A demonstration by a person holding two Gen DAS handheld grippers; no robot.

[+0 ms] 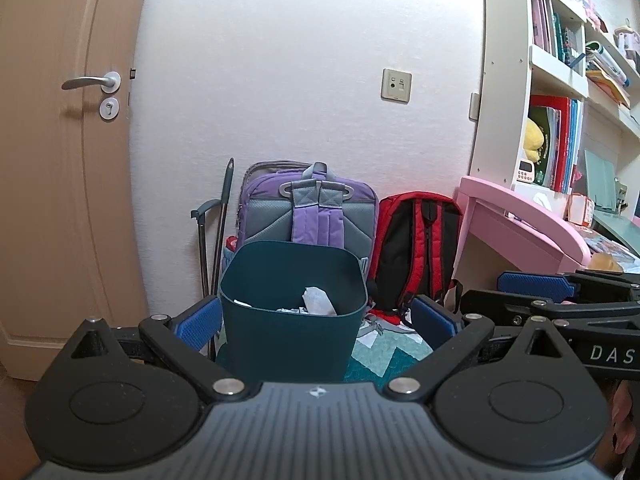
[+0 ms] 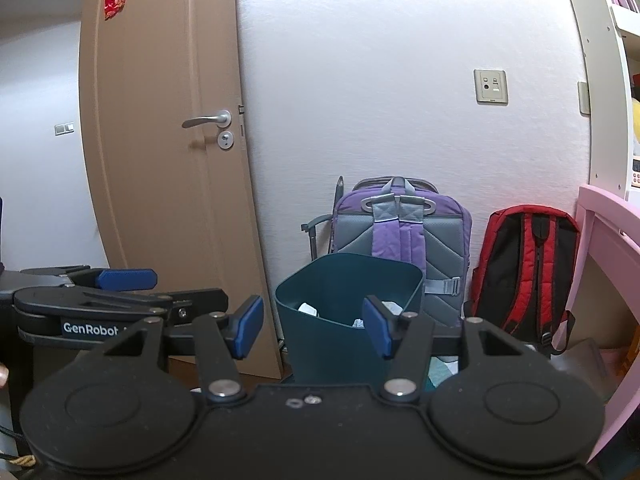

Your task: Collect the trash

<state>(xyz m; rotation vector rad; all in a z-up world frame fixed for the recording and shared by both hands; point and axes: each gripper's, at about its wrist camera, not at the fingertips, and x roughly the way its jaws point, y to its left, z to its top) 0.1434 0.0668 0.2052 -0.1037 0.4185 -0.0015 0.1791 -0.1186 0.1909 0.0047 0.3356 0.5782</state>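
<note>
From the left wrist: left gripper [image 1: 316, 320] wide open, 2 blue pads [image 1: 199, 322] far apart, holding nothing. Dark green trash bin [image 1: 292, 320] on the floor right ahead, seen between the pads, with white crumpled paper [image 1: 318, 301] inside. Purple backpack [image 1: 310, 210] just behind the bin, against the white wall [image 1: 300, 80]. Red backpack [image 1: 420, 248] beside it, then a pink desk [image 1: 516, 216]. Brown door [image 1: 60, 160] at the left. From the right wrist: right gripper [image 2: 314, 326] also wide open and empty, blue pads [image 2: 248, 326] spread. Same trash bin [image 2: 336, 336] ahead, low by the wall, bits of paper [image 2: 308, 309] showing inside. Left gripper [image 2: 120, 296] off to the side, pad [image 2: 127, 278] pointing at the door [image 2: 160, 160].
</note>
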